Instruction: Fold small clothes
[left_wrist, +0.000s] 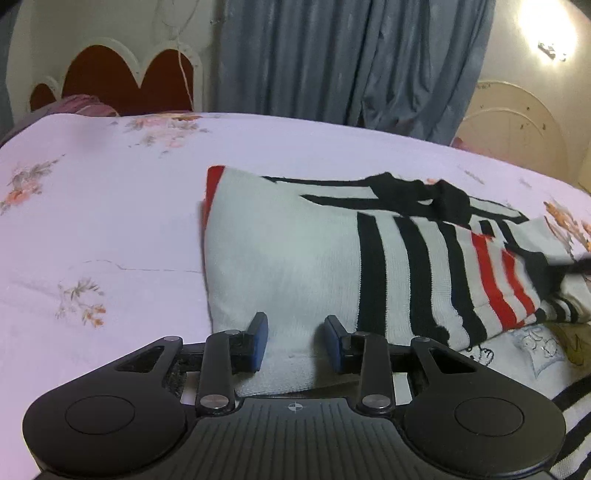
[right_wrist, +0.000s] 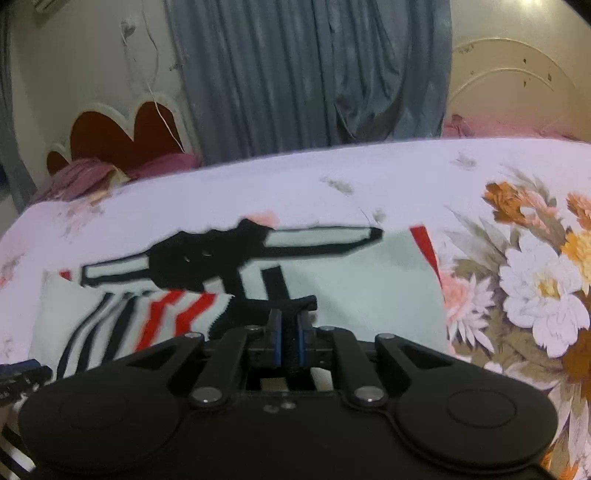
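Observation:
A white knit garment (left_wrist: 295, 251) with black and red stripes lies on the floral bed sheet (left_wrist: 110, 221). My left gripper (left_wrist: 296, 343) sits at its near white edge. The blue pads (left_wrist: 258, 345) stand apart on either side of a strip of the cloth and do not pinch it. In the right wrist view the same garment (right_wrist: 369, 288) is spread ahead. My right gripper (right_wrist: 290, 334) is shut on a black edge of it, which rises in a small fold to the pads. A blurred dark tip at the far left (right_wrist: 22, 369) looks like the left gripper.
A second piece of clothing with a cartoon print (left_wrist: 535, 347) lies under the striped one at the right. Grey curtains (left_wrist: 351, 62) and a red and cream headboard (left_wrist: 122, 81) stand behind the bed. Pink bedding (right_wrist: 85, 177) lies at the far left.

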